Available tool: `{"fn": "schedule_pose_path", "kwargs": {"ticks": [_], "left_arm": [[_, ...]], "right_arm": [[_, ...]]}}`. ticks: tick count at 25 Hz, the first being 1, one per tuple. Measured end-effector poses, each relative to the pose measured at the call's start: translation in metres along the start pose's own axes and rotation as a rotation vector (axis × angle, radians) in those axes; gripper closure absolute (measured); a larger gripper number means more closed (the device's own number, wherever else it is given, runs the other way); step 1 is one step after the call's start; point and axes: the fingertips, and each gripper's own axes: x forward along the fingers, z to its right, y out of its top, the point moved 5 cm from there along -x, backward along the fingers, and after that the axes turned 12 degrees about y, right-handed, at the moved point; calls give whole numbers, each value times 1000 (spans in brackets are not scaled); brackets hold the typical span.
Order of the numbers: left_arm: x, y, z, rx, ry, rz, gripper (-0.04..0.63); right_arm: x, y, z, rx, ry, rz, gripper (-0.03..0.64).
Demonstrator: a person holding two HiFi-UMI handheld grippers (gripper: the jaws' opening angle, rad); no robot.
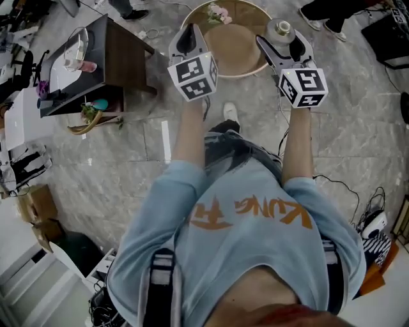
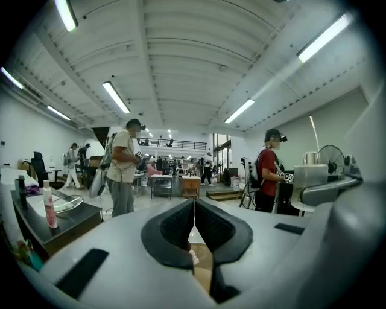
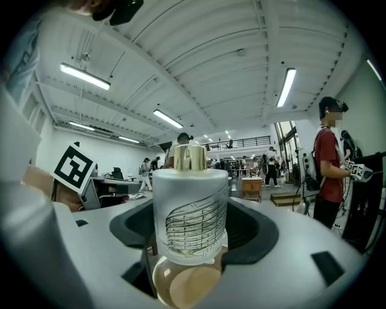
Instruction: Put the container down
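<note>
A frosted glass container (image 3: 190, 211) with a gold cap and a dark line pattern stands upright between the jaws of my right gripper (image 3: 190, 236), which is shut on it. From the head view the container (image 1: 280, 28) and right gripper (image 1: 283, 38) hang over the right rim of a round wooden table (image 1: 238, 46). My left gripper (image 1: 187, 37) is held level over the table's left rim. In the left gripper view the left gripper (image 2: 194, 232) has its black pads pressed together with nothing between them.
Pink flowers (image 1: 218, 13) lie at the round table's far side. A dark cabinet (image 1: 124, 60) with a pink bottle (image 1: 88, 66) stands at the left. Cables and cardboard boxes (image 1: 35, 204) lie on the marble floor. Two people (image 2: 123, 172) (image 2: 269, 175) stand farther off.
</note>
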Motion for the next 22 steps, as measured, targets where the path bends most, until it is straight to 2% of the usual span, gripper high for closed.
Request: {"fn": "schedule_pose_path", "kwargs": {"ticks": [6,12,17,22], "left_arm": [[90,-21,-14,-49,17,0,568],[137,-43,-10,-88,-4,-30,568],[158,-59,8,-83,4,-92,568],[170,-107,-11,-88,37,-212,568]], "right_arm": [[86,-11,39,-2,52,-3,270],[119,-33,59,11,63,-69,270],[124,-50,83,51,74,-136,270],[156,-86,81,105,141,-166,270]]}}
